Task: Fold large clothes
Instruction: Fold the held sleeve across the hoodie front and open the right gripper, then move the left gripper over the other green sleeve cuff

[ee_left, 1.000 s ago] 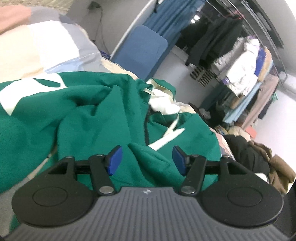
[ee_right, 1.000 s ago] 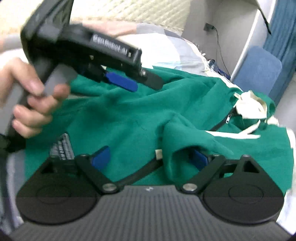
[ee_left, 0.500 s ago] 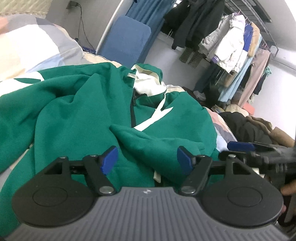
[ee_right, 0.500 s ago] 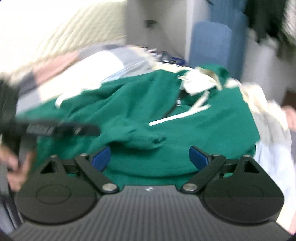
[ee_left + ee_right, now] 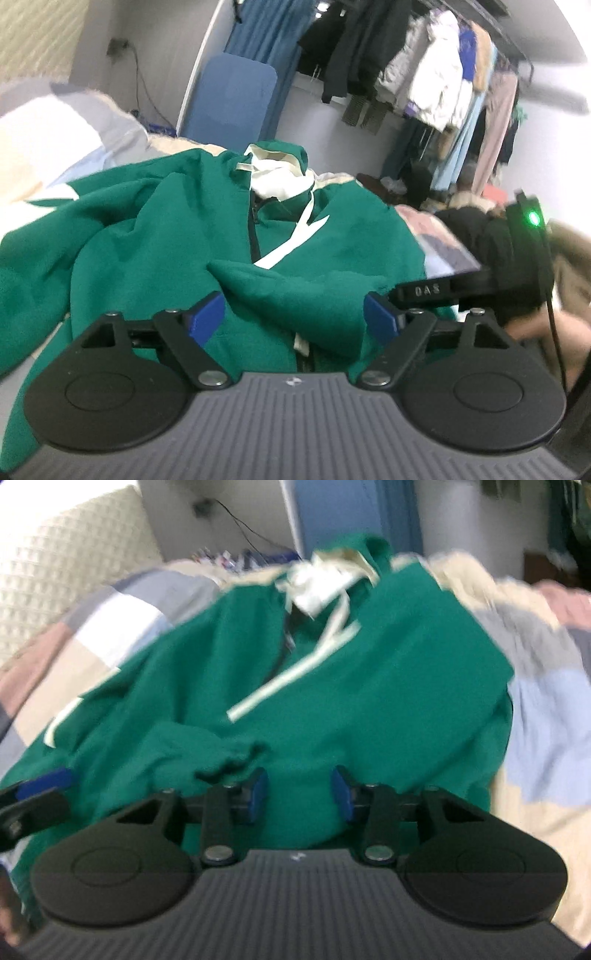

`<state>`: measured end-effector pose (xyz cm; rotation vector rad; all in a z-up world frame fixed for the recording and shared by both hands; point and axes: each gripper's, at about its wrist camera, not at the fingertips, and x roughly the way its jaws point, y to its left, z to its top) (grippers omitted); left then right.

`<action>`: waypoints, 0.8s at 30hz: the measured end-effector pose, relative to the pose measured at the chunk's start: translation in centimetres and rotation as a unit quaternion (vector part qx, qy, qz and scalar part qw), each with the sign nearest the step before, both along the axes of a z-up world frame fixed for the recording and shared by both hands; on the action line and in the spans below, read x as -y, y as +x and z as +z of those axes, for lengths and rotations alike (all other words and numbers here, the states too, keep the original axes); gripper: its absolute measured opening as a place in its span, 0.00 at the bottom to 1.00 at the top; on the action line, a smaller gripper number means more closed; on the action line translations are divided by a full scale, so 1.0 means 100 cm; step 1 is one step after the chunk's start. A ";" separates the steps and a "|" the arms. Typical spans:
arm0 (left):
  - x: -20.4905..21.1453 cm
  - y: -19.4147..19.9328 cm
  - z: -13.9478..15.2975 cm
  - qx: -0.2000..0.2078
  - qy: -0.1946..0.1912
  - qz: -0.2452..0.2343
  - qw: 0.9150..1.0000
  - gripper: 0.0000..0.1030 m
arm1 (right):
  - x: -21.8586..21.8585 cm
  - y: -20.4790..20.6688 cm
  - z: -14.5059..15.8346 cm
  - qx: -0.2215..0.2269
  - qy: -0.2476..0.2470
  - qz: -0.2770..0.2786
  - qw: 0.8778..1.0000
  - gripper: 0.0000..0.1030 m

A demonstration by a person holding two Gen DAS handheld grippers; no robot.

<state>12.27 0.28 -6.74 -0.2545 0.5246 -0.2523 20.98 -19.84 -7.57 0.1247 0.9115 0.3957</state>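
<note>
Bedding (image 5: 55,125) in pale blocks of white, grey and blue fills nine to ten o'clock of the left wrist view, and a green hoodie (image 5: 155,236) lies rumpled across it, filling the middle of the bed. Its cream-lined hood (image 5: 277,173) sits at twelve o'clock with the zip and a white stripe running down from it. A sleeve (image 5: 295,291) is folded over the body toward six o'clock. The left tool (image 5: 294,318) hovers over that sleeve with its jaws spreading; cloth lies below the gap, but the blue pads do not press it. At three o'clock the right tool (image 5: 458,288) reaches in, a green light on its body, with a hand (image 5: 543,328) behind it. A rack of hanging clothes (image 5: 436,85) lines one to two o'clock.

In the blurred right wrist view, the left tool's tip (image 5: 40,786) shows at nine o'clock. The right tool (image 5: 299,794) is closing over the hoodie's (image 5: 369,701) lower edge; cloth sits between the pads, though whether they pinch it I cannot tell.
</note>
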 end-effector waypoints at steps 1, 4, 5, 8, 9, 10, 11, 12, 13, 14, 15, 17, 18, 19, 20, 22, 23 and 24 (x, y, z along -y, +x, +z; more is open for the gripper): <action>0.006 -0.001 -0.001 0.002 0.014 0.001 1.000 0.83 | 0.001 0.002 -0.004 -0.009 0.003 -0.005 1.000 0.39; 0.019 -0.003 -0.002 0.007 0.039 0.020 0.999 0.83 | 0.003 0.008 -0.011 -0.021 0.009 -0.013 1.000 0.38; 0.024 -0.004 -0.002 0.009 0.042 0.024 0.999 0.83 | 0.003 0.010 -0.012 -0.022 0.011 -0.014 1.000 0.38; 0.037 -0.007 -0.001 0.016 0.064 0.019 0.998 0.84 | 0.007 0.008 -0.011 -0.025 0.021 -0.017 0.999 0.38; 0.042 -0.007 -0.002 0.017 0.081 0.021 0.996 0.84 | 0.009 0.009 -0.012 -0.025 0.024 -0.019 0.999 0.38; 0.048 -0.006 -0.003 0.013 0.100 0.027 0.995 0.85 | 0.010 0.009 -0.012 -0.025 0.026 -0.019 0.999 0.38; 0.054 -0.003 -0.006 0.005 0.119 0.032 0.992 0.85 | 0.012 0.009 -0.012 -0.024 0.028 -0.020 0.999 0.38; 0.058 0.002 -0.008 -0.003 0.130 0.031 0.991 0.85 | 0.014 0.008 -0.012 -0.023 0.030 -0.021 0.999 0.38; 0.063 0.005 -0.010 -0.006 0.142 0.028 0.990 0.85 | 0.016 0.007 -0.011 -0.023 0.032 -0.022 0.999 0.38; 0.068 0.008 -0.014 -0.006 0.156 0.030 0.987 0.85 | 0.018 0.007 -0.012 -0.023 0.034 -0.023 0.999 0.38; 0.072 0.013 -0.019 -0.011 0.169 0.034 0.985 0.85 | 0.019 0.007 -0.012 -0.023 0.036 -0.024 0.999 0.38; 0.082 0.024 -0.024 -0.030 0.188 0.047 0.981 0.85 | 0.021 0.008 -0.013 -0.027 0.037 -0.025 0.999 0.38; 0.085 0.029 -0.025 -0.033 0.192 0.060 0.979 0.85 | 0.021 0.008 -0.014 -0.028 0.035 -0.024 0.999 0.38; 0.086 0.034 -0.025 -0.039 0.193 0.075 0.977 0.85 | 0.021 0.008 -0.014 -0.028 0.032 -0.022 0.999 0.38; 0.087 0.039 -0.024 -0.046 0.191 0.098 0.976 0.85 | 0.020 0.007 -0.014 -0.027 0.030 -0.021 0.999 0.38; 0.083 0.046 -0.023 -0.059 0.165 0.147 0.974 0.85 | 0.022 0.006 -0.013 -0.024 0.029 -0.019 0.999 0.38; 0.080 0.048 -0.022 -0.064 0.147 0.170 0.972 0.85 | 0.023 0.006 -0.014 -0.023 0.031 -0.018 0.999 0.38; 0.077 0.049 -0.019 -0.066 0.131 0.191 0.970 0.85 | 0.025 0.006 -0.015 -0.022 0.035 -0.017 0.999 0.38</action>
